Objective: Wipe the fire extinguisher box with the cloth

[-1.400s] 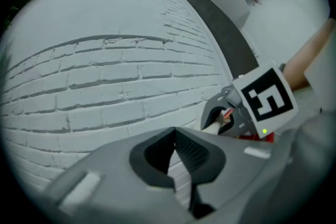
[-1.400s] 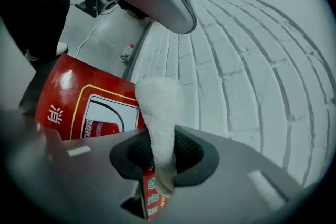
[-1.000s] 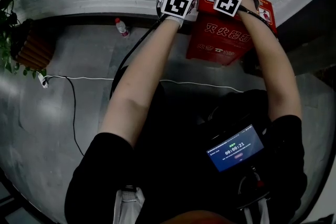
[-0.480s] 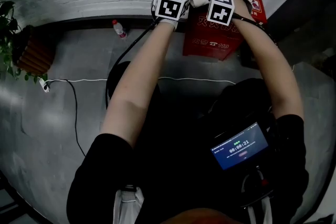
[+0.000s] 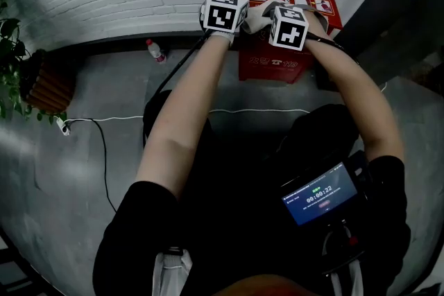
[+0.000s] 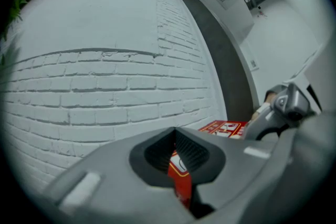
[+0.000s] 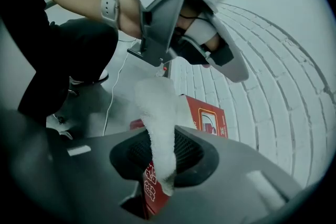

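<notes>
Hovering above the left top edge of the fire extinguisher box point(image 5: 277, 69), the left gripper point(image 6: 176, 150) is staying squeezed together on nothing. The right gripper point(image 7: 163, 157) is pinching the white cloth point(image 7: 156, 110) and dragging it forward across the box top, so wiping is moving along.

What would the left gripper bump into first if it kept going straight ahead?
Probably the red fire extinguisher box, showing just past the left gripper and its closed jaws. The white brick wall stands behind it, though depth is unclear.
</notes>
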`<state>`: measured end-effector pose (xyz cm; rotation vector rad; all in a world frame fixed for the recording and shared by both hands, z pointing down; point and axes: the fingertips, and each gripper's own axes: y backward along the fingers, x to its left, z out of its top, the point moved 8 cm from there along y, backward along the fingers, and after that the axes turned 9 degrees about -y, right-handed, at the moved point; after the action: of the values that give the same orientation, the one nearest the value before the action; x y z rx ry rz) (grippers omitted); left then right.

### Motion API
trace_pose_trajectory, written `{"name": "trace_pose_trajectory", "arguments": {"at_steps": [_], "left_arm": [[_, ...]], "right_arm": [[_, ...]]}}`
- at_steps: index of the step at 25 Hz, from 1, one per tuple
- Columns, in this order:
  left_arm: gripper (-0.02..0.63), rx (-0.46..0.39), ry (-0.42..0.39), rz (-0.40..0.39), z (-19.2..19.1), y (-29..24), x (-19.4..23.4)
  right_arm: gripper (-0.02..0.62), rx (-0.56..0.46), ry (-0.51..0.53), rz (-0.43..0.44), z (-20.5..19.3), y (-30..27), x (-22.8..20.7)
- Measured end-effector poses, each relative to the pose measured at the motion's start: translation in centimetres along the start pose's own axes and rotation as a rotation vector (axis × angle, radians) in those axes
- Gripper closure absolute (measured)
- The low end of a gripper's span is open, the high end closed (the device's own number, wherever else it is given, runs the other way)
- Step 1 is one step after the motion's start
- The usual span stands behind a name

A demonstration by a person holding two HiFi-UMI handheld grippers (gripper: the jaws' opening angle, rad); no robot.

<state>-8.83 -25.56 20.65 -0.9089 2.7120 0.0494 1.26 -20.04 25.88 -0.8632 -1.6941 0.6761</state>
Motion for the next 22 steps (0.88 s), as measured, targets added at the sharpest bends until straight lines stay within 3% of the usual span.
{"name": "trace_pose_trajectory", "arguments": {"at_steps": [4,10,17,22], "left_arm": [[0.606,-0.021,-0.014,-0.009,1.4,-0.8,-0.1],[0.606,-0.03,0.012,0.019,3.3,-2.7,0.3],[0.606,-0.034,-0.026,-0.012,5.7,-6.0,-1.0],[0.606,-0.017,0.0,-0.041,5.1,-8.3,-1.5]], "right_arm": [[0.512,-0.057,-0.064,-0.006,-1.0,2.5,-1.1],[0.512,-0.084,-0.156,-0.124,-3.7,5.7,-6.7],[0.512,0.001,-0.198,-0.23,-8.1,4.8,-13.4],[0.511,0.055,-0.165,-0.307,-9.4,2.5,-16.4]]}}
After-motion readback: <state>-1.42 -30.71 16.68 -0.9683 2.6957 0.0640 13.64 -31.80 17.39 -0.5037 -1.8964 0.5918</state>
